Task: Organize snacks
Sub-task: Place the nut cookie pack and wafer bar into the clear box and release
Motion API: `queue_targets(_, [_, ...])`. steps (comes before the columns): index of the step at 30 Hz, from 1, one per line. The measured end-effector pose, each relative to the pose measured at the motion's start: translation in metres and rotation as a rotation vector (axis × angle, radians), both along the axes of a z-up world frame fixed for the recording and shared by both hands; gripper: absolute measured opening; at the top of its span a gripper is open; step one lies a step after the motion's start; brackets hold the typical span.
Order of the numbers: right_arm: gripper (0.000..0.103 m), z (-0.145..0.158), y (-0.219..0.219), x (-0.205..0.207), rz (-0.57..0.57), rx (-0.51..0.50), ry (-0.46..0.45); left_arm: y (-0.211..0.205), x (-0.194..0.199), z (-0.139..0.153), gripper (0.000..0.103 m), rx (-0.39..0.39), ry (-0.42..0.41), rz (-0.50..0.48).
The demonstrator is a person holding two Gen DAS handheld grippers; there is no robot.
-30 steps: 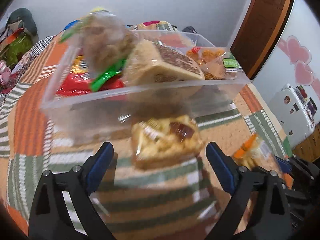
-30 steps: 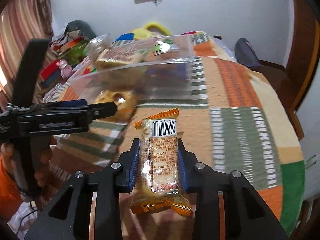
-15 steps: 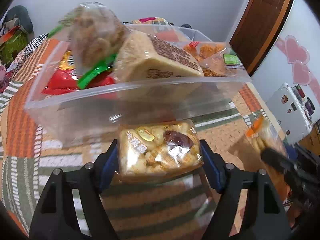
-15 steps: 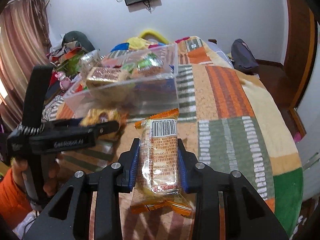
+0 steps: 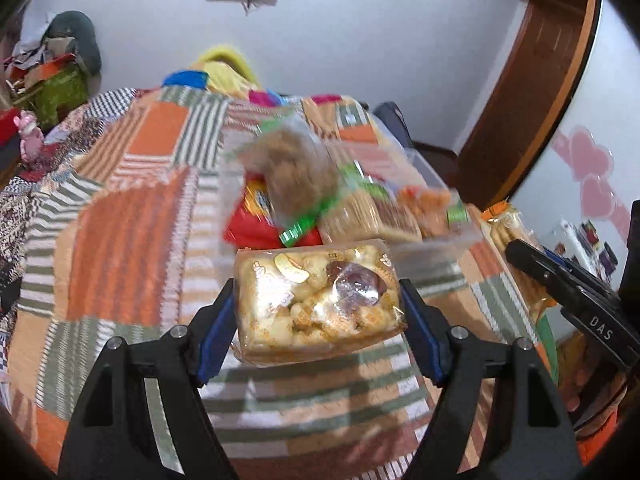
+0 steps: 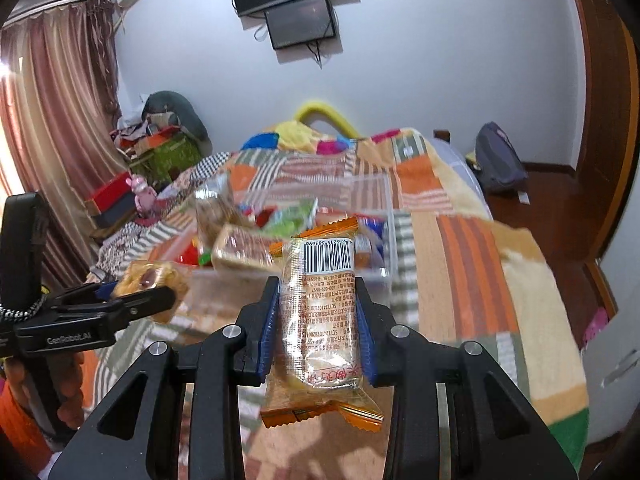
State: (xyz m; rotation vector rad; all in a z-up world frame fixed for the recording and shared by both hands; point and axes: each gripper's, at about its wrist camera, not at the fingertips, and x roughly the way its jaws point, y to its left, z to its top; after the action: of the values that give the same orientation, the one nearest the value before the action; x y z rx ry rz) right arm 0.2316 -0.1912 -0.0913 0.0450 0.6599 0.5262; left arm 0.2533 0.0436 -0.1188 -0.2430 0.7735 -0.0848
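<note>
two snack packs are off the patchwork bed at once: my left gripper has its blue fingers clamped on the puffed snack packet, raised just in front of the clear plastic bin of snacks. my right gripper pinches the orange-ended wafer bar upright, near that bin.

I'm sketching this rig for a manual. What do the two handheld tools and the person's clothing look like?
Both tools are matte black. Each left tool and right tool finger is a triangular frame with cutouts, silver screws and blue pads. The left tool's side reads "GenRobot.AI", with a black strap and a black-and-white braided cord. The right tool's side shows "DAS". An orange sleeve shows.
</note>
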Motion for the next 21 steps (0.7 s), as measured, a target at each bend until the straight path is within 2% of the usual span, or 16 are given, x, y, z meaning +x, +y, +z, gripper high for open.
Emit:
queue_targets(2, [0.031, 0.006, 0.006, 0.008, 0.002, 0.003, -0.017, 0.015, 0.000, 0.005, 0.076, -0.006, -0.009, 0.008])
queue_targets(5, [0.031, 0.012, 0.015, 0.020, 0.005, 0.002, -0.035, 0.017, 0.016, 0.003, 0.076, -0.008, -0.010, 0.013])
queue_targets(9, [0.031, 0.016, 0.029, 0.037, 0.011, 0.005, -0.033, 0.013, 0.037, -0.004, 0.076, 0.039, 0.000, 0.022])
queue_targets(15, [0.031, 0.007, 0.050, 0.062, 0.017, -0.034, -0.012, 0.014, 0.065, -0.018, 0.076, 0.050, 0.020, 0.033])
queue_targets(21, [0.031, -0.007, 0.063, 0.078, 0.016, -0.055, 0.036, 0.027, 0.078, -0.027, 0.076, -0.003, 0.038, 0.043])
